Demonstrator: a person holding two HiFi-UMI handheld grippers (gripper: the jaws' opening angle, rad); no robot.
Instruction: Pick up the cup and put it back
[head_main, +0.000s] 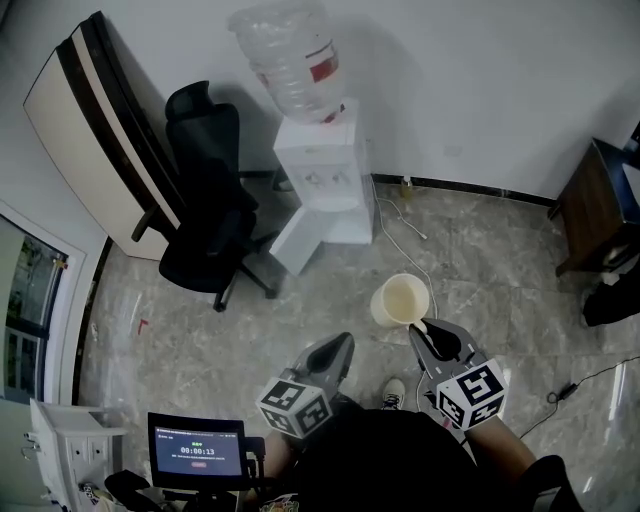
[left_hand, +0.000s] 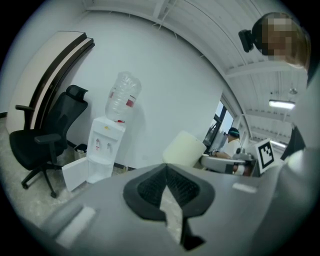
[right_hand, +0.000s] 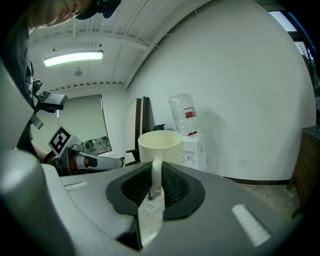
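I'm holding the left claw (left_hand: 166, 168) out ahead of me with its tips meeting and nothing between them. It is riding along idle, I'd say, because the cup needs only one claw. In the head view it is sitting at about 8 o'clock from the cup, near it but not touching.

The cup (right_hand: 160, 145) is hanging in the air above the floor (head_main: 480, 250), just off the tip of the right claw (right_hand: 156, 170), at about 11 o'clock from that claw in the head view. The dispenser (head_main: 320, 170) is standing well beyond it at 12 o'clock, with the chair (head_main: 205, 200) off at 10 o'clock.

I'm gripping the cup by its handle. The right claw is closed most of the way, its black pads pinching the thin handle loop while the body sticks out past the tips. That hold is keeping the cup upright with its mouth facing up, which should make setting it down on its base easier. The pinch is narrow, though, so I judge the cup could swing on it if I jerk.

The cup is a plain cream mug, round and straight-walled, with a thick smooth rim and a slim handle of the same colour. From above, its inside is looking empty. I'm seeing no tabletop in any view, so I can't tell where it goes back.
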